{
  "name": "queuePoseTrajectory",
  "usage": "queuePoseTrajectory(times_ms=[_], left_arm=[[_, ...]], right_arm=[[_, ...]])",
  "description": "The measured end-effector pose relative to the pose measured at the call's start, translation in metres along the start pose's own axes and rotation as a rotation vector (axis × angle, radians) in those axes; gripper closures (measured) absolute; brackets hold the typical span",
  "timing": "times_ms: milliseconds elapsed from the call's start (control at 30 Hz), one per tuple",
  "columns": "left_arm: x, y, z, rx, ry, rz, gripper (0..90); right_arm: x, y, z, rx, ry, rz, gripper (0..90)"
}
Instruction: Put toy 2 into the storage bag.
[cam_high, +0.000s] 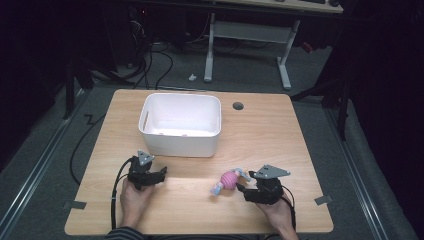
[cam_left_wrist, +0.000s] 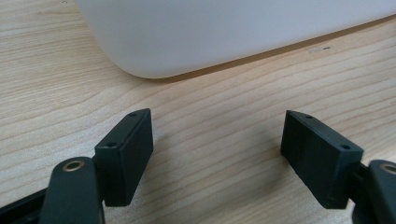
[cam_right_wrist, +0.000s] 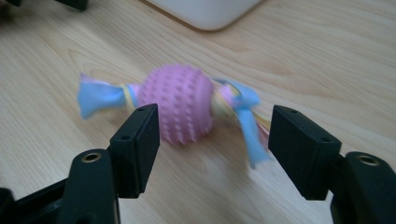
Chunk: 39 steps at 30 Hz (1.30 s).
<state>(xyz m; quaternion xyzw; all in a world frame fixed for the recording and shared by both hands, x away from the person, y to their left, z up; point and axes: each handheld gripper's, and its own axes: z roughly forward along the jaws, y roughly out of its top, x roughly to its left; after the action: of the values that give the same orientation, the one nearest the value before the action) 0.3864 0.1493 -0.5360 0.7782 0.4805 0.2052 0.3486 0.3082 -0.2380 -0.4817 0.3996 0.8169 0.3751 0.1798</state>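
Note:
A pink studded ball toy (cam_high: 229, 180) with blue, yellow and pink cloth tails lies on the wooden table, front right of centre. My right gripper (cam_high: 243, 189) points at it from the right. In the right gripper view the ball (cam_right_wrist: 180, 102) sits just past the tips of my right gripper (cam_right_wrist: 215, 128). The left jaw overlaps the ball's edge, a blue tail hangs in the gap, and the right jaw stands apart from the toy. My left gripper (cam_high: 161, 174) rests at the front left, open (cam_left_wrist: 217, 135) over bare wood with nothing between its jaws.
A white plastic bin (cam_high: 180, 145) stands at the table's middle back; its rounded corner (cam_left_wrist: 233, 32) is close in front of the left gripper, and its base corner (cam_right_wrist: 210, 9) lies beyond the toy. A cable hole (cam_high: 238, 105) sits to the bin's right. Beyond the table stands a desk frame (cam_high: 285, 65).

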Motion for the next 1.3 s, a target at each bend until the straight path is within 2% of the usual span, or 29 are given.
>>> queuePoseTrajectory(times_ms=[233,600,933,1133,1300], left_arm=[[0.0,0.0,0.0,0.0,0.0,-0.001,25.5],[0.0,0.0,0.0,0.0,-0.001,-0.001,25.6],[0.0,0.0,0.0,0.0,-0.001,0.0,25.6],[0.0,0.0,0.0,0.0,-0.001,0.0,25.6],[0.0,0.0,0.0,0.0,-0.001,0.0,25.5]], right_arm=[[0.01,0.016,0.012,0.018,0.042,-0.023,35.6],[0.014,0.025,0.03,0.088,0.056,-0.026,34.8],[0.019,0.03,0.04,0.141,0.022,-0.086,34.6],[0.022,0.031,0.042,0.158,-0.008,-0.124,40.8],[0.023,0.031,0.042,0.162,-0.019,-0.143,41.8]])
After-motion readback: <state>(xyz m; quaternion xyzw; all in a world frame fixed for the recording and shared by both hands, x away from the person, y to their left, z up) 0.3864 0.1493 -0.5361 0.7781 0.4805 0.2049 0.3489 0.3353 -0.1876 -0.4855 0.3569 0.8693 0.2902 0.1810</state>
